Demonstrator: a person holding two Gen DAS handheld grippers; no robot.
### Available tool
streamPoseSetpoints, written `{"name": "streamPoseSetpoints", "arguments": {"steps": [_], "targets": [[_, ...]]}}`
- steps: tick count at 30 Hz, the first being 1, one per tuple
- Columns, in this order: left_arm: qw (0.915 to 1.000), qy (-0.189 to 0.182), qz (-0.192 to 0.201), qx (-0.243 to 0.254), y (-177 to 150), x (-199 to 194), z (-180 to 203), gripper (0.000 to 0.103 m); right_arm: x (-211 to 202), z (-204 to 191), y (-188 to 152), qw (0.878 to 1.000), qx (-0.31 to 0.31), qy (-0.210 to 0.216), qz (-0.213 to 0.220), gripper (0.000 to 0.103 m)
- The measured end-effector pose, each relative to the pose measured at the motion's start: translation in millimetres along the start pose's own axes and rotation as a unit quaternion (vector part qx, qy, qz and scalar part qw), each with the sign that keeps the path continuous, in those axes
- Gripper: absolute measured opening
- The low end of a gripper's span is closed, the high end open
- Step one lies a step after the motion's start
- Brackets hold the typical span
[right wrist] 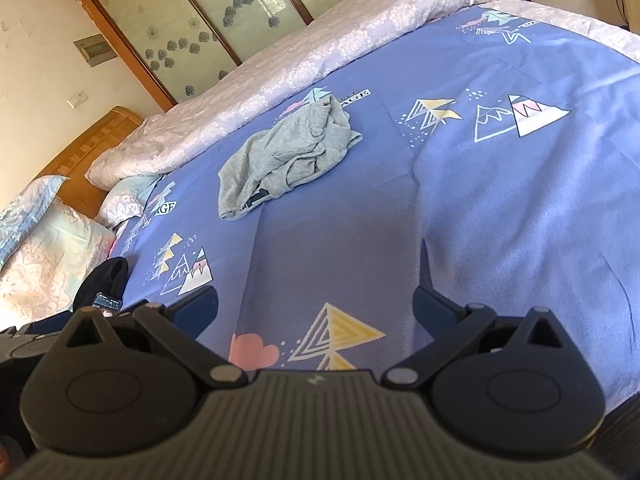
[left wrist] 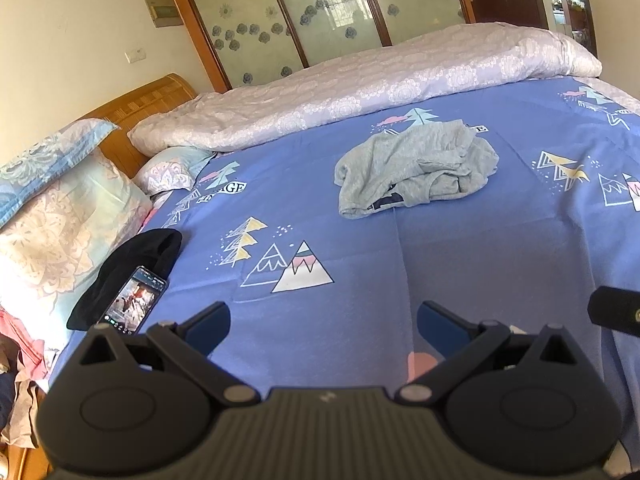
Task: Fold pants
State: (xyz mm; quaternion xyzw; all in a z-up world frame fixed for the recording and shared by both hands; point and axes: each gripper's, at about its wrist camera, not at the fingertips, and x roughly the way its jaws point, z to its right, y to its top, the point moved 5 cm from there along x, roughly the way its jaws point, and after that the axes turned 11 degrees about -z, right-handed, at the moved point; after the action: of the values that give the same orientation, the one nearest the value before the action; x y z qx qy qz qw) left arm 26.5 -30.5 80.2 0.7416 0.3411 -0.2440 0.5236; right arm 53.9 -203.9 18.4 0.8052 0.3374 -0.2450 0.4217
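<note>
Soft light-grey knit pants (left wrist: 416, 166) lie in a rumpled heap on the blue bedsheet printed with mountains and trees (left wrist: 460, 248), at about 1 o'clock from the left gripper (left wrist: 323, 322) and about 11 o'clock from the right gripper (right wrist: 316, 306). The cloth is bunched, not flat: layers overlap unevenly, one rolled hem or band edge faces the near side, and a dark patch shows beneath a flap. No squared fold edges are visible, so by this look the pants are not folded as the task wants; spreading, aligning the legs and folding all appear left to do. Left gripper: jaws spread wide, blue pads well apart, nothing between them, only bare sheet seen through the gap; it hangs above the near part of the bed, well apart from the heap. Right gripper: likewise wide, holding nothing, touching nothing visible, sheet print showing between the pads. A pale lilac floral quilt (left wrist: 360, 84) is rolled along the far side of the bed at 12 o'clock, just beyond the pants. At 9 to 10 o'clock in the left view, a black cloth item (left wrist: 132, 264) lies beside floral pillows (left wrist: 60, 216) with a lit smartphone (left wrist: 136, 300) resting against it. Whether the pants are inside out cannot be told.
</note>
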Motion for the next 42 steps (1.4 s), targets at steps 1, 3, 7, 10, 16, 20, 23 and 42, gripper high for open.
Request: {"name": "streamPoseSetpoints", "arguments": {"steps": [1,3,7,10,16,20,23,42], "targets": [[1.0000,0.000,0.000,0.001,0.1,-0.1,0.5,0.103,0.3,0.0,-0.1,1.000,0.000,0.001,-0.001,0.103],[1.0000,0.002,0.002,0.002,0.0,-0.9,1.3,0.103,1.1,0.1,-0.8,1.000,0.000,0.002,-0.002,0.103],[1.0000,0.008,0.003,0.005,0.5,-1.0,0.7,0.103,3.0,-1.6,-3.0,1.000,-0.003,0.004,-0.008,0.103],[0.9999,0.013,0.003,0.006,0.4,-0.9,-0.4,0.103,2.6,-2.2,-3.4,1.000,-0.004,0.006,-0.009,0.103],[0.9998,0.018,-0.003,0.006,0.0,-0.4,-2.8,0.103,0.9,-2.1,-2.9,1.000,-0.003,0.008,-0.008,0.103],[0.9996,0.026,-0.005,0.007,-1.8,1.7,-4.9,0.103,0.6,-3.9,-3.8,1.000,-0.005,0.009,-0.008,0.103],[0.9995,0.030,-0.008,0.006,-3.3,2.8,-6.6,0.103,0.6,-3.9,-4.1,1.000,-0.005,0.010,-0.009,0.103],[0.9988,0.040,-0.029,-0.005,-11.8,12.0,-17.4,0.103,3.1,-5.9,-7.5,1.000,-0.006,0.012,-0.016,0.103]]}}
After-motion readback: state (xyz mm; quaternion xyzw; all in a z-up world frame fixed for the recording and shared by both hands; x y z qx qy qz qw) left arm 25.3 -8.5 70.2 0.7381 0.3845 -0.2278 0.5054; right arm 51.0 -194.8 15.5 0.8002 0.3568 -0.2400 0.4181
